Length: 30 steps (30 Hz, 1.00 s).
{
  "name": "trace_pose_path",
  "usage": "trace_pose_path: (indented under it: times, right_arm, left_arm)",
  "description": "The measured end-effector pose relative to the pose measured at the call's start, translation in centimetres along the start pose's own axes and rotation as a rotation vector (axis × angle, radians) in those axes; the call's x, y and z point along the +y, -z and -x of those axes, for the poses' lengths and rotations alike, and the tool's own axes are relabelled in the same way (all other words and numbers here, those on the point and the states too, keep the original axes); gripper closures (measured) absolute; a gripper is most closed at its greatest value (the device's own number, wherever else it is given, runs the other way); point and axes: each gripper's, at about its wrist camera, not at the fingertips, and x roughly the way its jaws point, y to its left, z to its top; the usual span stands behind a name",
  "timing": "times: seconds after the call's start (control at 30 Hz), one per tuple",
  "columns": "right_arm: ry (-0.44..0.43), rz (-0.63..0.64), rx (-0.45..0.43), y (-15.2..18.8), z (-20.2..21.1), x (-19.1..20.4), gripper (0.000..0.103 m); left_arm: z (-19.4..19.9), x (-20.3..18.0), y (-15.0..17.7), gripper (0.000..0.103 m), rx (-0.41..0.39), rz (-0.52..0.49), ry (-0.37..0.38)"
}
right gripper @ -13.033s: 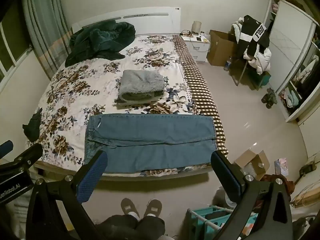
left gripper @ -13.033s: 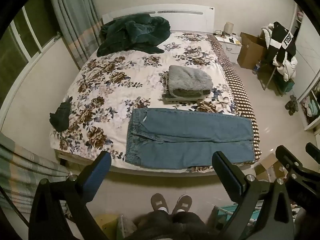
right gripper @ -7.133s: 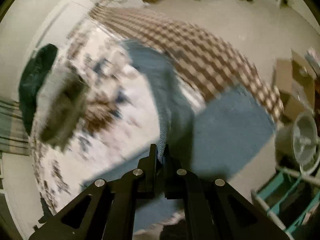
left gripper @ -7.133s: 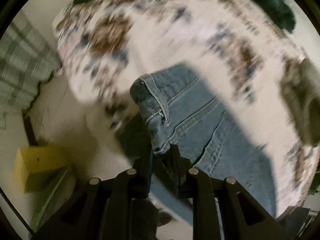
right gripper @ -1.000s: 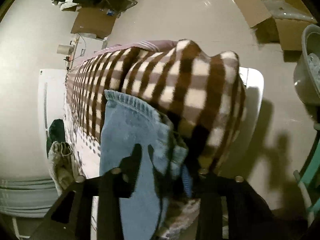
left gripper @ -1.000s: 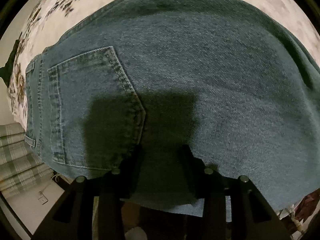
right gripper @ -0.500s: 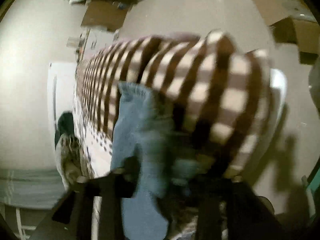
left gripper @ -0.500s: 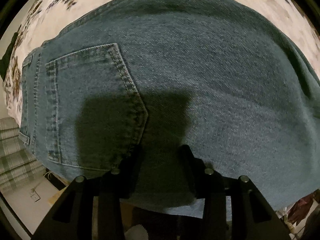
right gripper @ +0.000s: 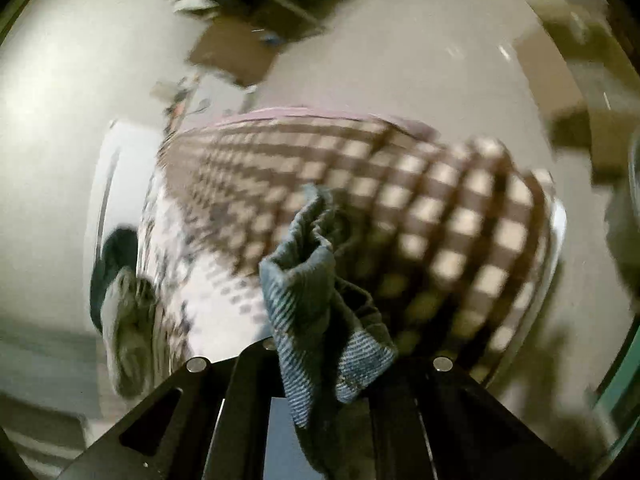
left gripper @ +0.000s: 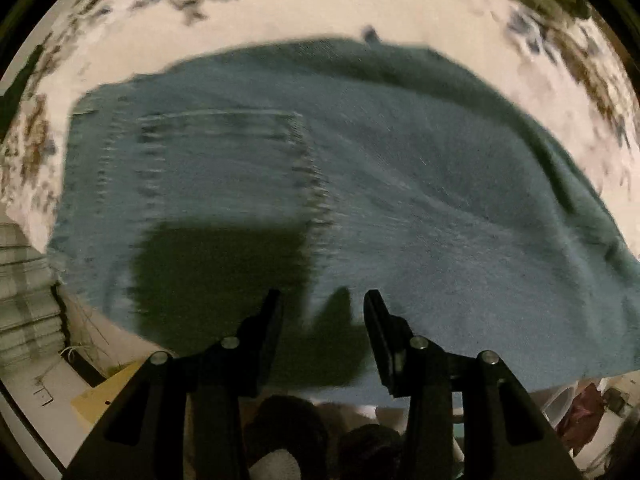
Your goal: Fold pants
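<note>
The blue jeans (left gripper: 360, 184) lie flat on the floral bedspread (left gripper: 320, 4), back pocket up, filling the left wrist view. My left gripper (left gripper: 320, 312) is open just above their near edge, holding nothing. In the right wrist view my right gripper (right gripper: 320, 364) is shut on the bunched leg ends of the jeans (right gripper: 316, 300) and holds them lifted over the checked corner of the bed (right gripper: 440, 208). The frames are motion-blurred.
A grey folded garment (right gripper: 128, 320) lies further up the bed. Cardboard boxes (right gripper: 236, 52) and clothes stand on the floor beyond the bed. A yellow box (left gripper: 104, 396) sits on the floor at the left, with my feet (left gripper: 280, 440) below.
My left gripper has let go of the jeans and drawn back a little. My right gripper has closed on the leg ends and lifted them off the bed corner.
</note>
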Motion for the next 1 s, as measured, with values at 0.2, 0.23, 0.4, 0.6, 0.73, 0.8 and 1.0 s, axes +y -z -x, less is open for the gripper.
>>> trace_pose_path:
  times: [0.2,0.23,0.4,0.6,0.73,0.8,1.0]
  right_arm:
    - [-0.032,0.287,0.003,5.5,3.4,12.5,0.095]
    - [-0.033,0.345,0.008,7.4,3.5,15.0,0.095]
    - [-0.046,0.540,0.074,16.6,2.8,22.2,0.095]
    - [-0.044,0.730,0.224,30.7,-1.8,26.8,0.095]
    - [-0.011,0.856,0.309,39.7,-5.7,27.2,0.095]
    - [0.023,0.917,0.333,43.5,-7.6,27.0,0.095]
    - [0.119,1.061,0.374,49.1,-11.6,26.1,0.091]
  left_arm:
    - [2.9,3.8,1.0,0.059,-0.047,0.025,0.027]
    - [3.4,4.4,1.0,0.057,-0.058,0.019,0.027]
    - [4.0,7.5,1.0,0.022,-0.085,0.021,0.057]
    - [3.3,13.0,1.1,0.022,-0.096,0.094,0.083]
    - [2.8,14.7,1.8,0.022,-0.079,0.158,0.078]
    - [2.4,15.7,1.5,0.022,-0.076,0.174,0.066]
    - [1.9,16.5,0.7,0.022,-0.080,0.189,0.071]
